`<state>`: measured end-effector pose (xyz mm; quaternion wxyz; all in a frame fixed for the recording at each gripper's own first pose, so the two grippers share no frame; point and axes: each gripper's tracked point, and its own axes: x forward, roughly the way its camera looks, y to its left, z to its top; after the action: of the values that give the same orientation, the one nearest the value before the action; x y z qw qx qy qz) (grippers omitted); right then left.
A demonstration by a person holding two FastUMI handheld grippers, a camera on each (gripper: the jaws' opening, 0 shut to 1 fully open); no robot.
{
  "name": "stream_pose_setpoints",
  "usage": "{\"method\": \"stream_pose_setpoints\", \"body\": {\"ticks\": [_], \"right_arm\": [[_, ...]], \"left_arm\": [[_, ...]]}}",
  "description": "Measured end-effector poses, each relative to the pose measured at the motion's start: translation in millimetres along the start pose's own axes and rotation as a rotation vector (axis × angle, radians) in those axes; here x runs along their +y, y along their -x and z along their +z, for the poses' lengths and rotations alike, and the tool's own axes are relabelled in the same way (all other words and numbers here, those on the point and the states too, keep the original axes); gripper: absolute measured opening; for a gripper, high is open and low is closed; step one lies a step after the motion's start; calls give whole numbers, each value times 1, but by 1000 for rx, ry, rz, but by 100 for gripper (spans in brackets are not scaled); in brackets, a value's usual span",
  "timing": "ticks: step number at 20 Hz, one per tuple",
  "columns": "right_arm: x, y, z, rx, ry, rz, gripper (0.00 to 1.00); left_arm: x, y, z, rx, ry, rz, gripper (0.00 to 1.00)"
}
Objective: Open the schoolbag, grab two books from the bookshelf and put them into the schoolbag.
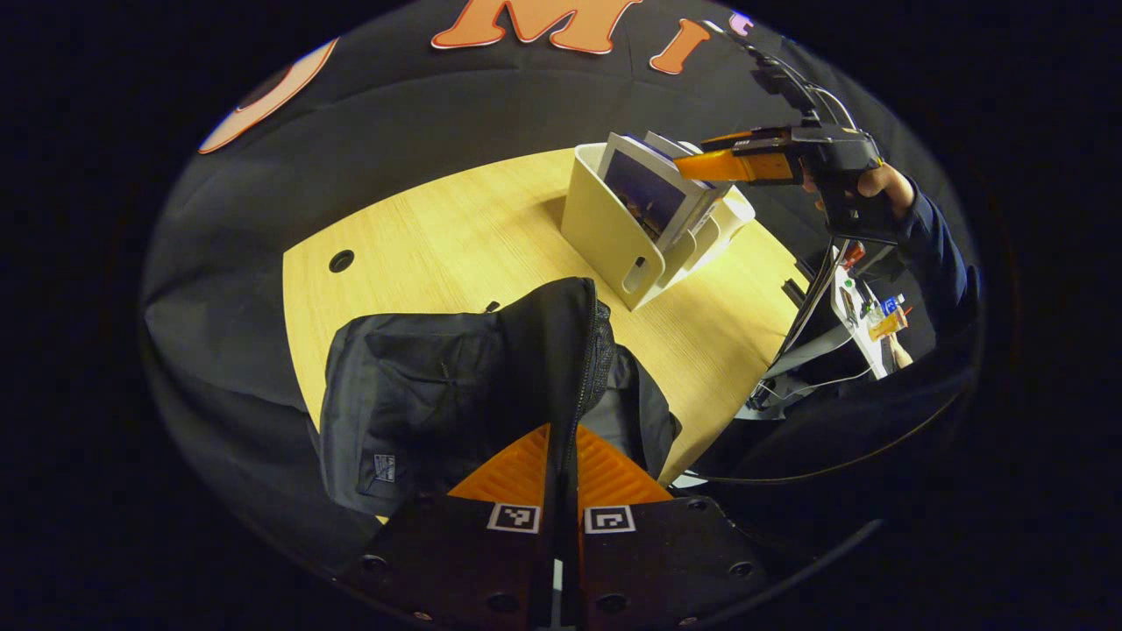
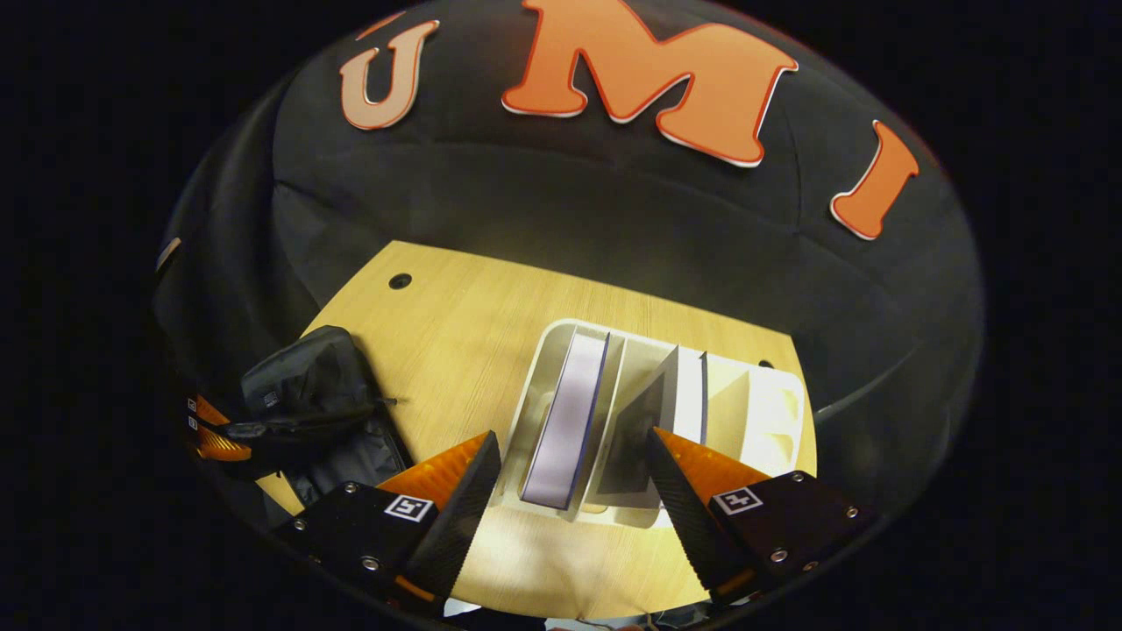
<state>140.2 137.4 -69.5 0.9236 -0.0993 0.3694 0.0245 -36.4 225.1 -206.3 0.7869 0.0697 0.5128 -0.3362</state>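
The left gripper (image 1: 561,456) pinches the schoolbag (image 1: 456,394) flap near the bookshelf (image 2: 666,412); the right gripper (image 2: 570,473) hangs spread above its books (image 2: 568,419). Fetching begins: next, lower and clamp one.

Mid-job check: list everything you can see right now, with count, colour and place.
schoolbag: one, black, near end of the table, edge of its opening pinched up.
bookshelf: one, white, far side of the table.
books: at least two, pale covers, upright in the bookshelf.
table: one, light wood.
cables: several, beside the table.
left gripper: shut on the schoolbag.
right gripper: open, above the books.
hand: one, holding the right gripper.
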Motion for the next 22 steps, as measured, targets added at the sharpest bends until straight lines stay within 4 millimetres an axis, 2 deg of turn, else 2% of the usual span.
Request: {"method": "stream_pose_setpoints", "body": {"ticks": [2,6,8,13,14,15,16,20,22], "right_arm": [[4,-11,-1,69,-15,11,100],[11,-45,-8,230,-59,71,99],[11,-53,-10,301,-105,82,95],[-5,-67,-2,360,-102,33,82],[-5,-69,1,364,-120,34,72],[-2,-71,3,375,-136,41,77],[0,-73,3,386,-147,49,74],[-2,-84,-4,426,-163,18,59],[1,-88,-7,438,-195,19,48]], "left_arm": [[4,4,3,8,-9,0,5],[8,6,4,25,-35,-4,5],[12,9,5,29,-38,-2,5],[18,10,8,35,-27,-7,5],[18,10,9,35,-25,-8,5],[18,8,9,37,-24,-12,5],[18,7,10,38,-23,-14,5],[20,7,11,39,-21,-14,5],[19,7,12,40,-14,-18,5]]}}
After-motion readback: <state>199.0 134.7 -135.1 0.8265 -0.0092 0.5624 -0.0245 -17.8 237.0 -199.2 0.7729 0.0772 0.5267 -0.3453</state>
